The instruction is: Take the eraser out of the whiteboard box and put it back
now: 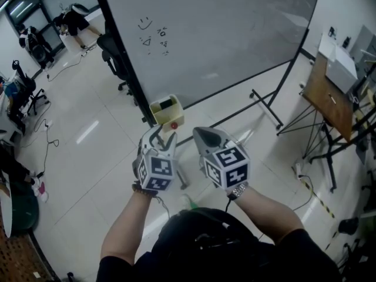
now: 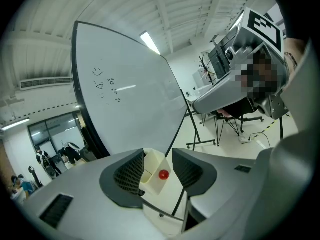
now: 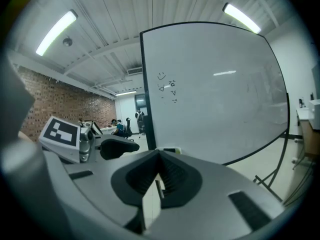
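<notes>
Dark, block-shaped eraser (image 1: 167,104), inside the open top of a small pale-yellow plastic whiteboard box (image 1: 160,115), just above the middle of the head view. On the box's front face, a round red dot (image 1: 173,125). Box fixed at the lower edge of a large white whiteboard (image 1: 223,34) with a black frame, on a black rolling stand (image 1: 267,107), filling the upper middle of the frame. Near the board's upper left corner, small hand-drawn doodles (image 1: 150,33): a smiley, a triangle, a few marks.

Just below the box and apart from it, the left gripper (image 1: 161,135), grey, jaws spread wide with nothing between the pads; in the left gripper view, box and red dot framed in the gap, farther off and untouched. Beside it to the right, the right gripper (image 1: 202,135), jaws pressed fully together, gripping nothing; in the right gripper view, only a thin slit between the ribbed pads. On each gripper, a cube with black-and-white square markers (image 1: 230,164), bare forearms behind, low in the frame.

Underneath, glossy white floor tiles (image 1: 88,151). At the right edge, a brown wooden table (image 1: 326,101) on black legs. At upper left, a black office chair (image 1: 114,60) beside the board, and further back a person in dark clothes (image 1: 73,21) bent forward.
</notes>
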A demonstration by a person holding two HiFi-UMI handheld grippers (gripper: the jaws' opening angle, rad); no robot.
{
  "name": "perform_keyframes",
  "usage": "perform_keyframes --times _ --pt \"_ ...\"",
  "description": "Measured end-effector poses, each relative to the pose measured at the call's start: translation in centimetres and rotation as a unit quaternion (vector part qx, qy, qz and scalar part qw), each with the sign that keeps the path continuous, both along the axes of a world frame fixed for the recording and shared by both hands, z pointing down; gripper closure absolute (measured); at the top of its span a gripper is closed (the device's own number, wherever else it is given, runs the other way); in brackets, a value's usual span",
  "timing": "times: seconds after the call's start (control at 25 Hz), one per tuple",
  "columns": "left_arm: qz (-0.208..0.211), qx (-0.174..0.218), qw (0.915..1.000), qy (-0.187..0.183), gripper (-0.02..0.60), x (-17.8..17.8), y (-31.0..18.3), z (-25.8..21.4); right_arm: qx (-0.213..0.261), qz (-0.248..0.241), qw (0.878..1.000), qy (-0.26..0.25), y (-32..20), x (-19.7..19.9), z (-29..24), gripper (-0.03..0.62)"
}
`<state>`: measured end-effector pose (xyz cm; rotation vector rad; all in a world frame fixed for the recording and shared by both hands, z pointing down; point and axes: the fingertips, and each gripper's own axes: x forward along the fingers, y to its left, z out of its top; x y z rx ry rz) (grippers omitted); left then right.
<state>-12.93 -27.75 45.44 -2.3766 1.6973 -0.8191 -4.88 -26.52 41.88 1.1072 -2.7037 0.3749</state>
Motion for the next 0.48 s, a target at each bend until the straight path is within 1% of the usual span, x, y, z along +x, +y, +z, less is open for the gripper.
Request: perform_keyframes --times 0.2,0.48 --pt "-0.015 0.005 0.9999 0.007 0.403 1.2 2.6 -0.4 0.005 -0.012 1.0 -0.001 2.4 1.3 -0.2 0.576" --pt "-0.041 0.011 0.9987 0.029 0.405 2.6 6.6 -1.0 0.013 -0.036 0.999 0.001 6.1 2.9 -0.4 0.576"
